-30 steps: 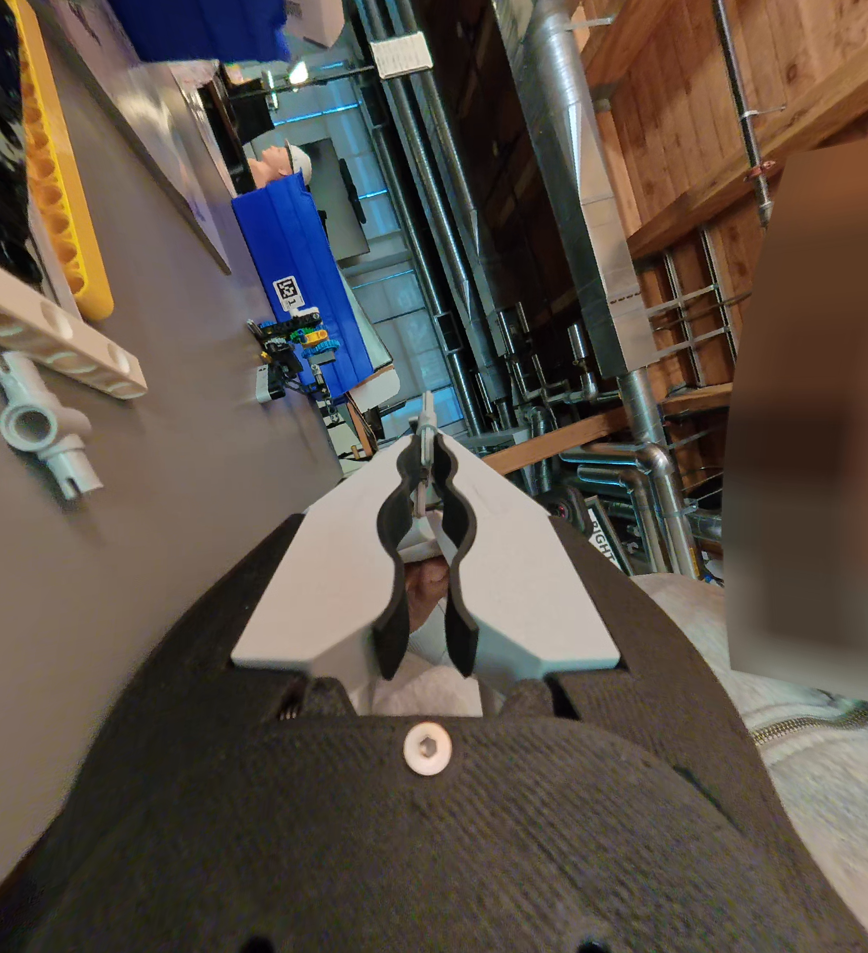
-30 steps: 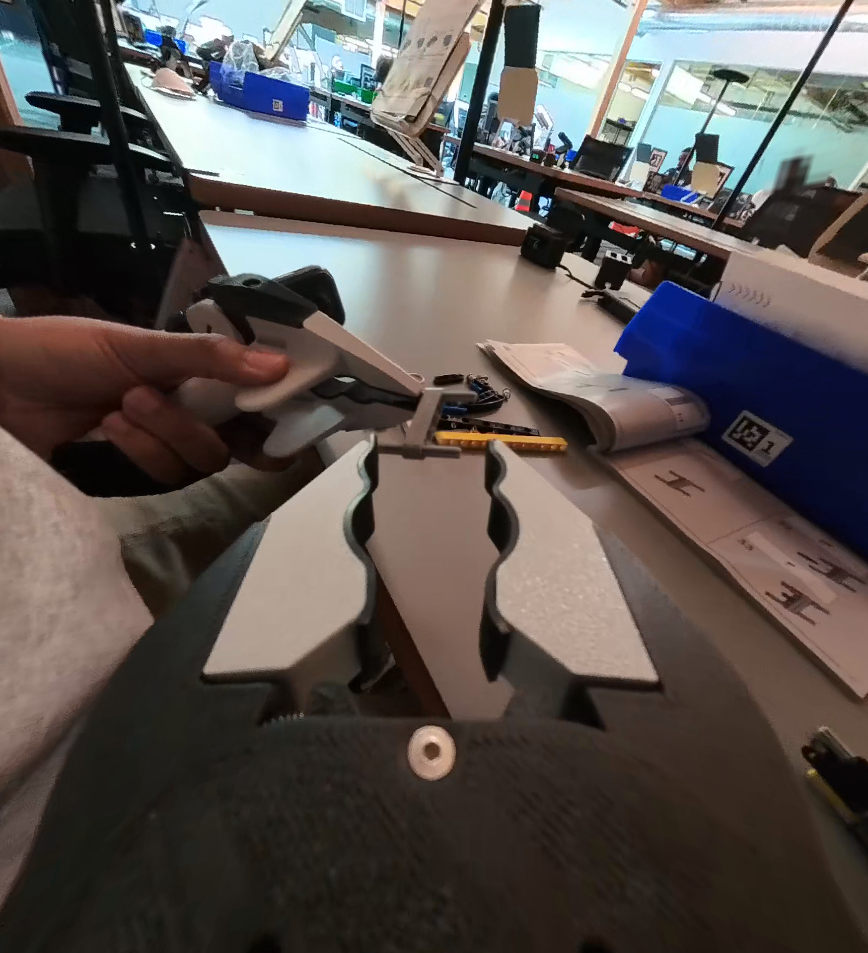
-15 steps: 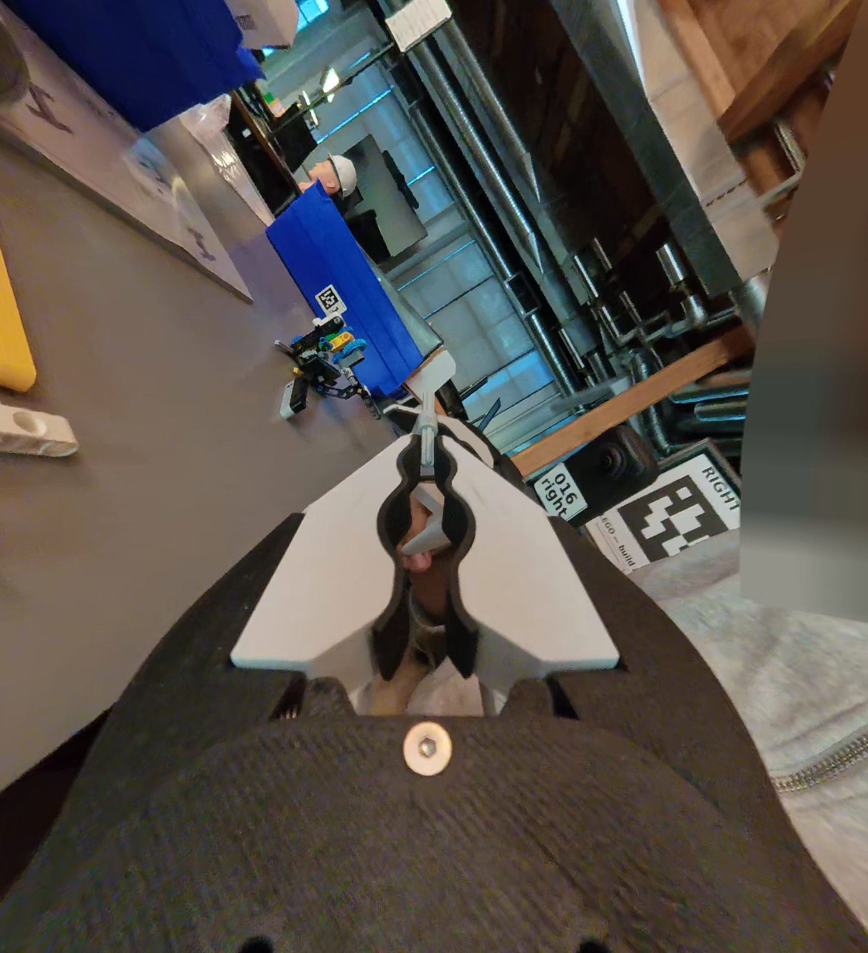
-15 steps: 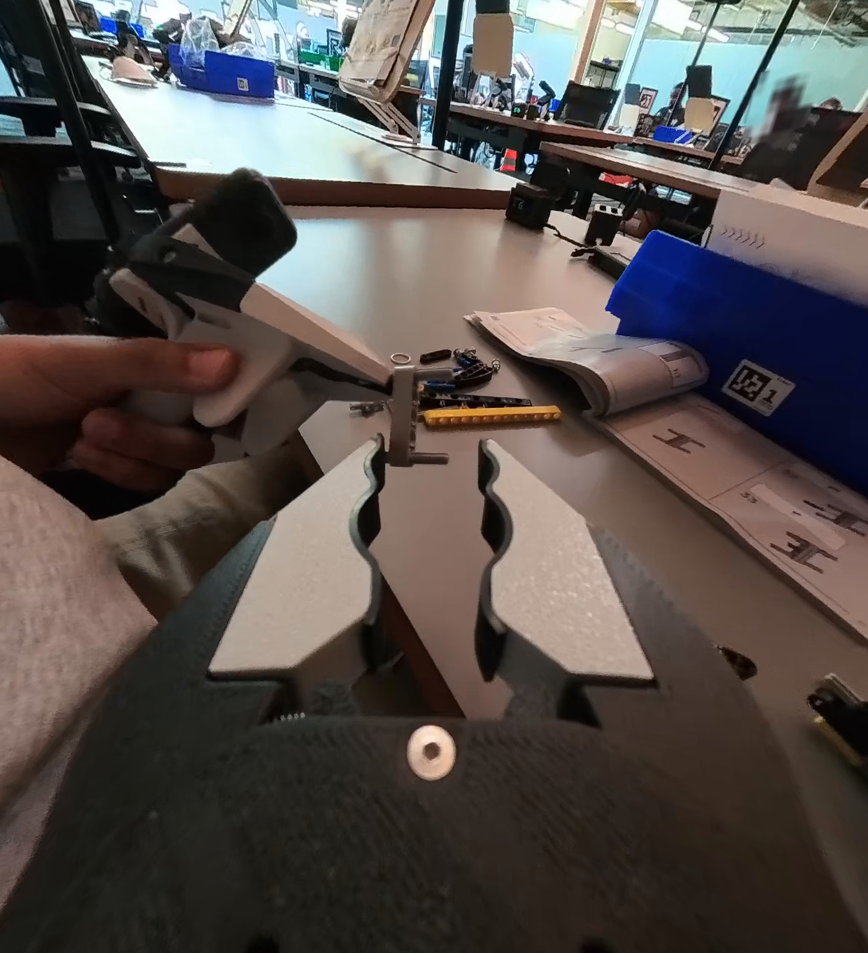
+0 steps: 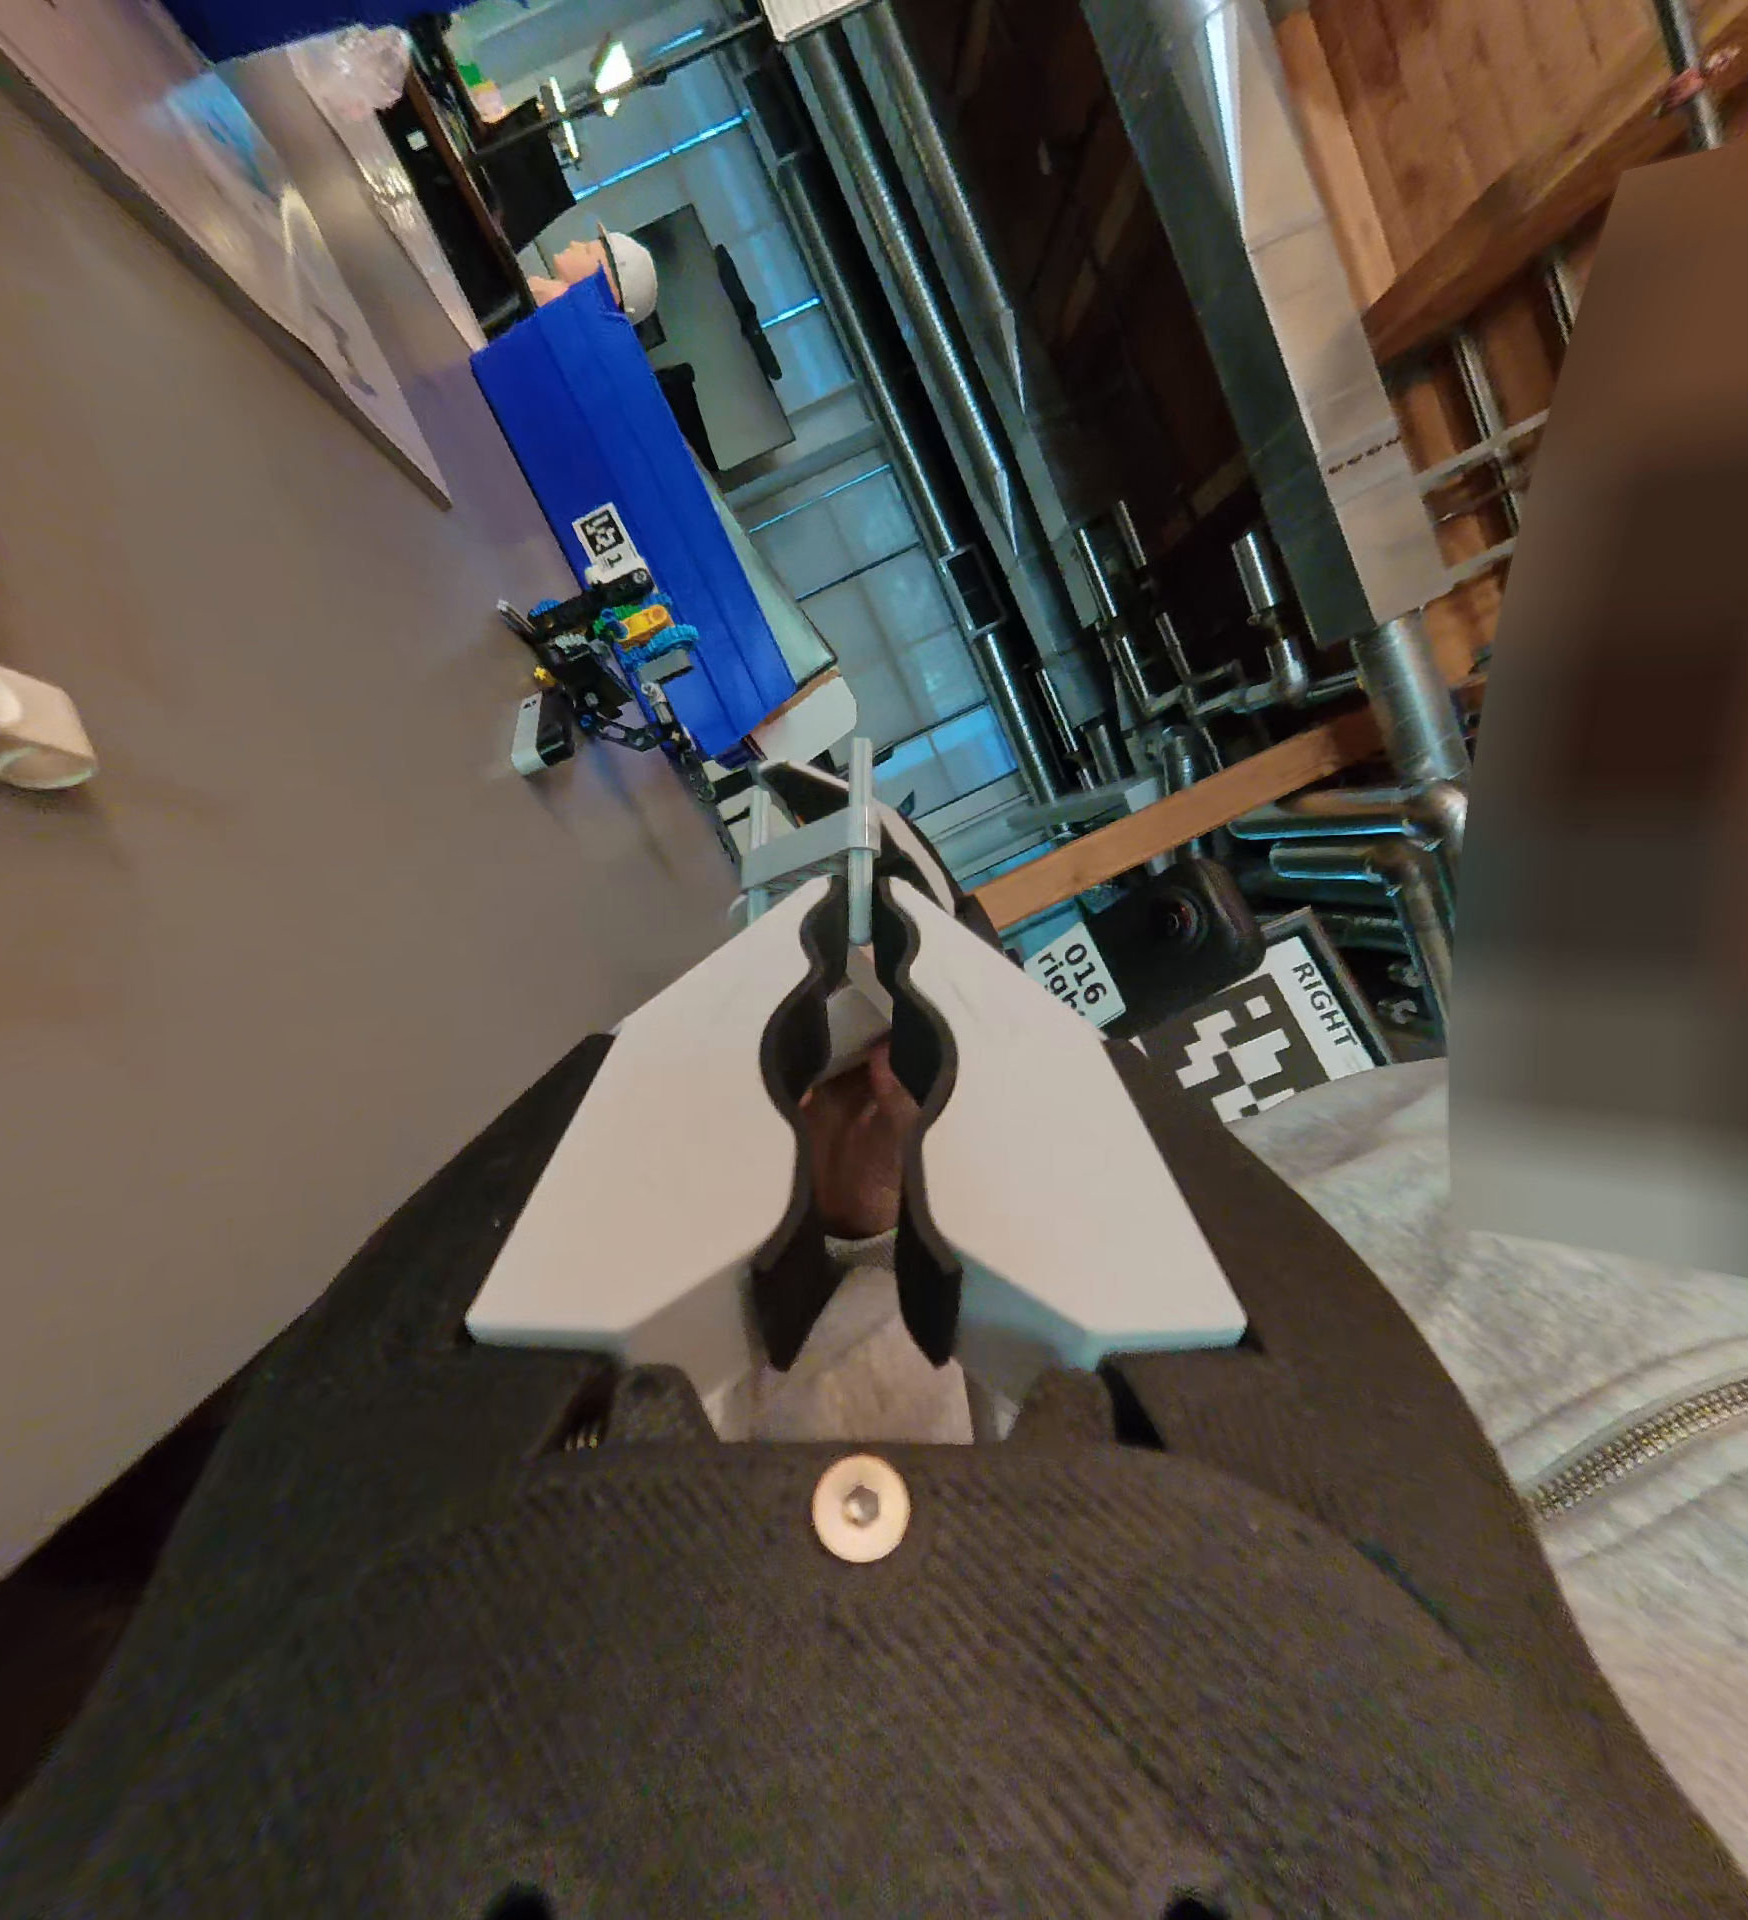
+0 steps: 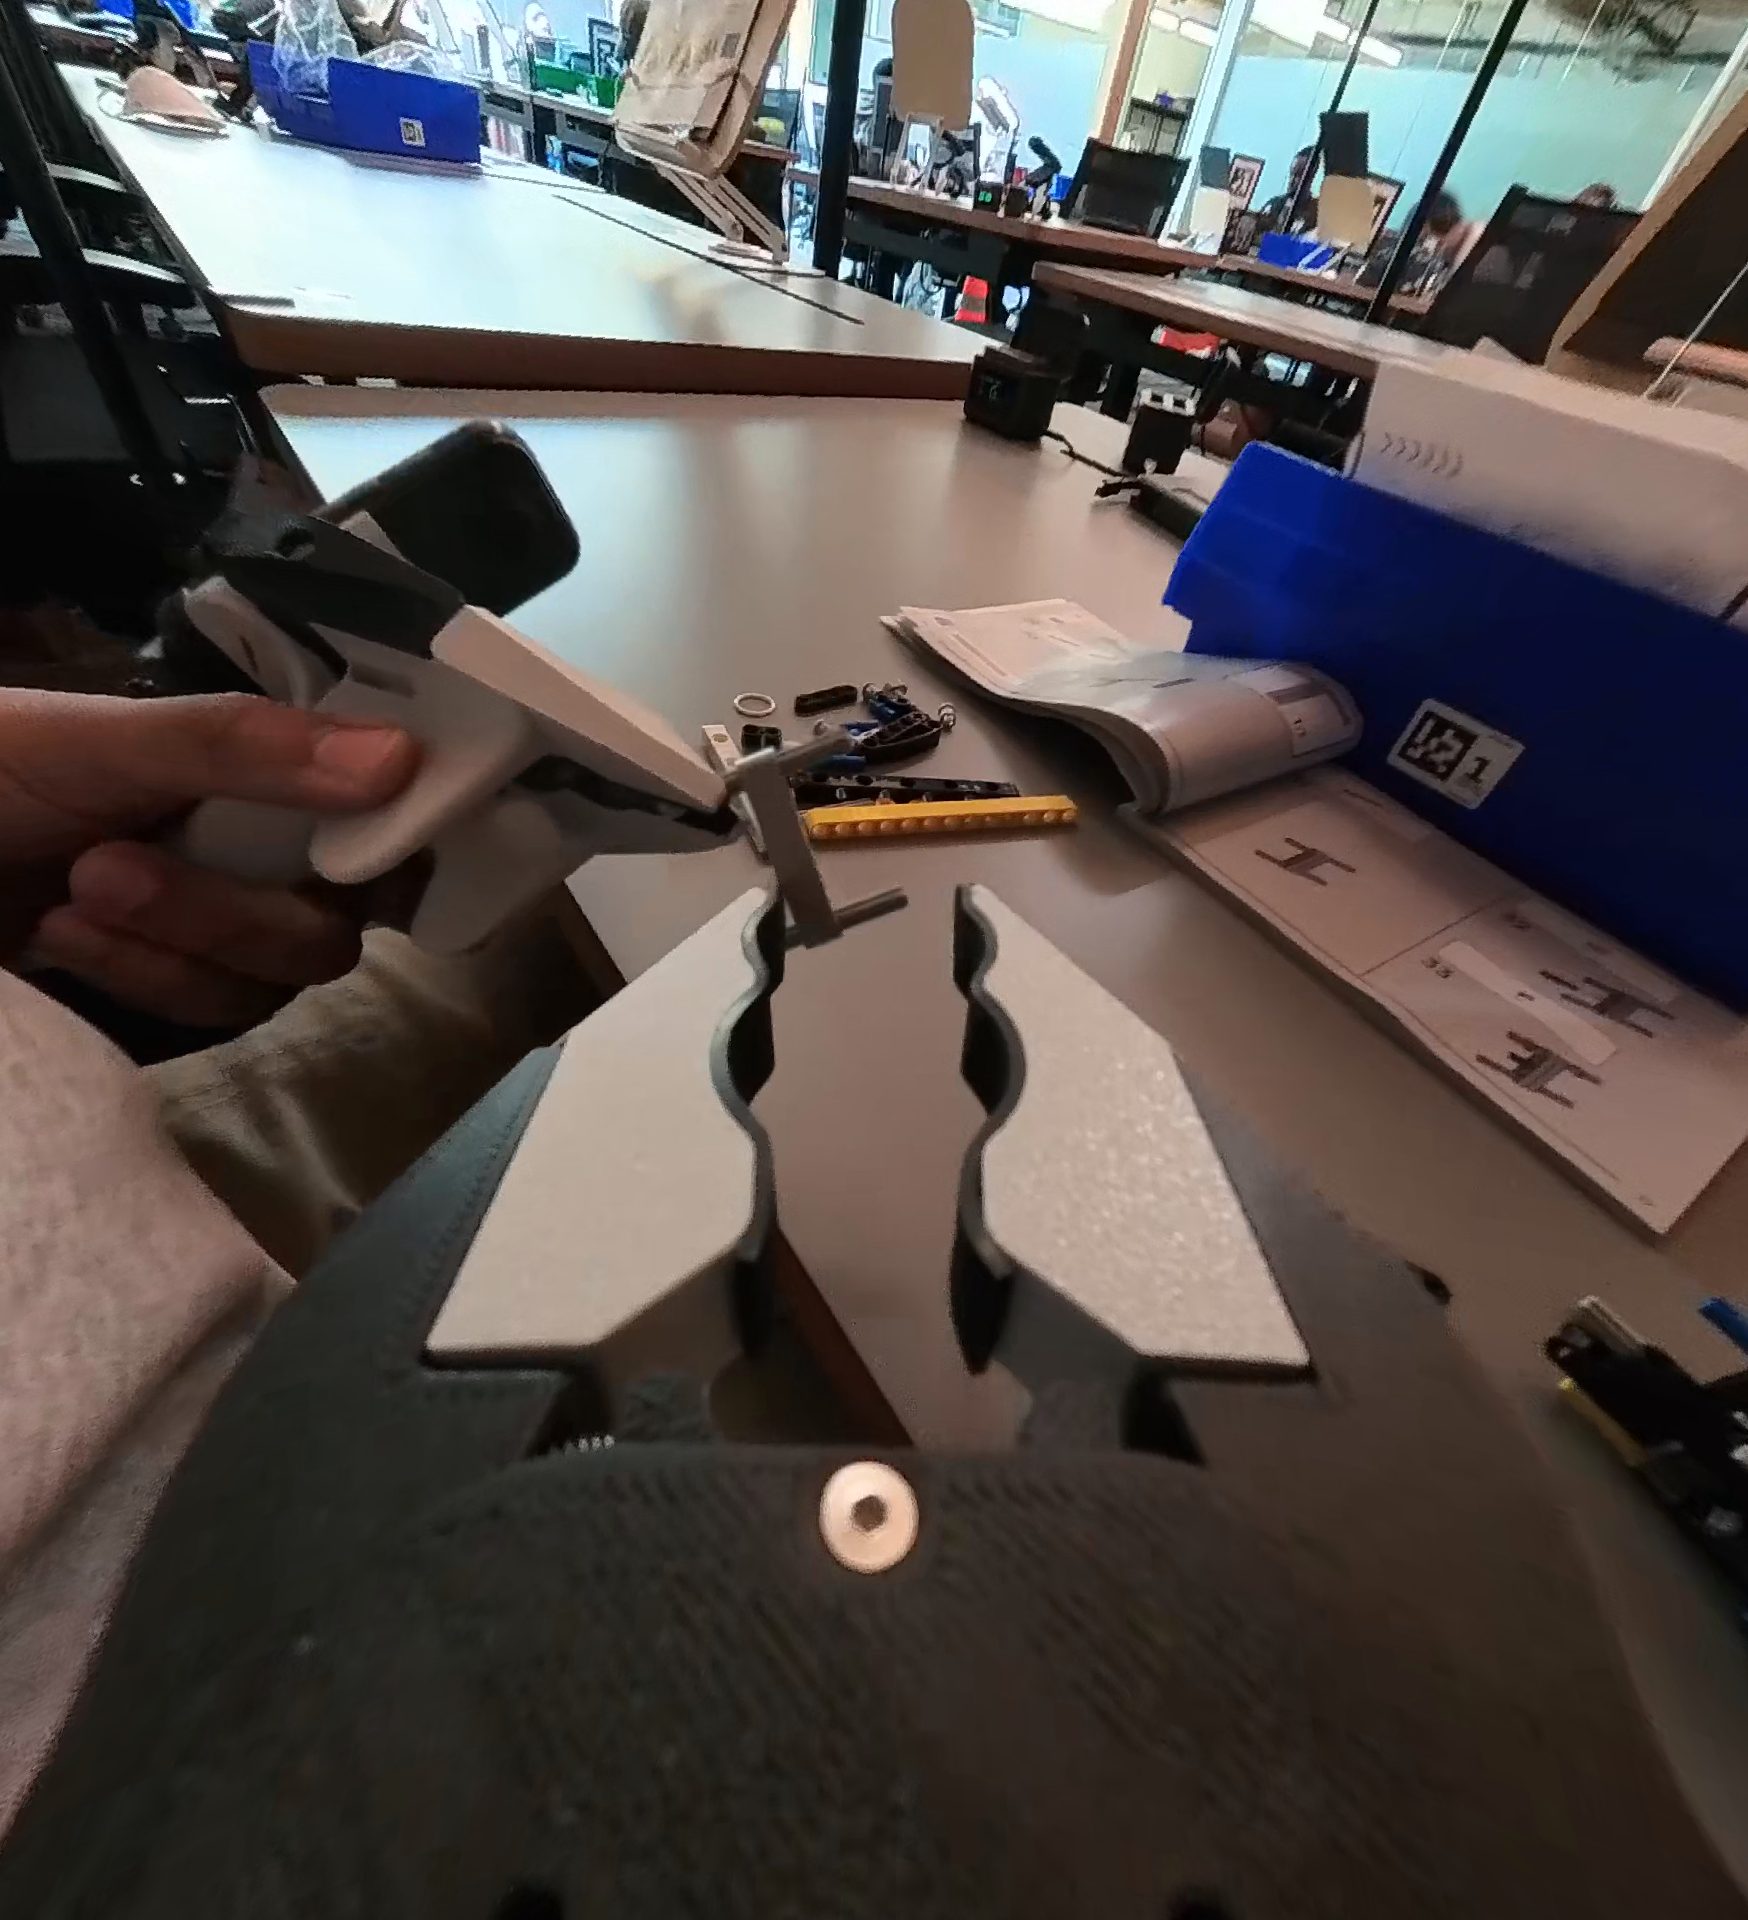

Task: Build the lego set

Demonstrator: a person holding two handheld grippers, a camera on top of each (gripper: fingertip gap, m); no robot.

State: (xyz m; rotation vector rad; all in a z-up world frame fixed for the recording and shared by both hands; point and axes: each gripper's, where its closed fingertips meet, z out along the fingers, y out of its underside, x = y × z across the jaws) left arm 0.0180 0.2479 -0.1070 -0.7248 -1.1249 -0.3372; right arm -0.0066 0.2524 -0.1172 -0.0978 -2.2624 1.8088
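Grey lego beam with two axle pins (image 6: pixel 797 847) is pinched at the tip of my left gripper (image 5: pixel 859 914), jaws nearly shut on it, held in the air above the table edge. Change over the last second: I've rolled the left gripper so the beam went from lying flat to standing roughly upright, and one pin now points across the mouth of my right gripper (image 6: pixel 865 909). Right jaws are wide and hold nothing; the beam's lower end sits just beside the left finger (image 6: pixel 662 1101), with the pin reaching into the gap but touching neither finger as far as I can tell. I read that as a handoff or regrip setup, not yet closed. Loose parts lie beyond on the table (image 6: pixel 641 540): yellow beam (image 6: pixel 943 819), black beam (image 6: pixel 901 790), small ring (image 6: pixel 754 704). Instruction booklet (image 6: pixel 1140 717) and blue bin (image 6: pixel 1576 727) sit further right; partly built model (image 6: pixel 1722 1423) near my right edge.
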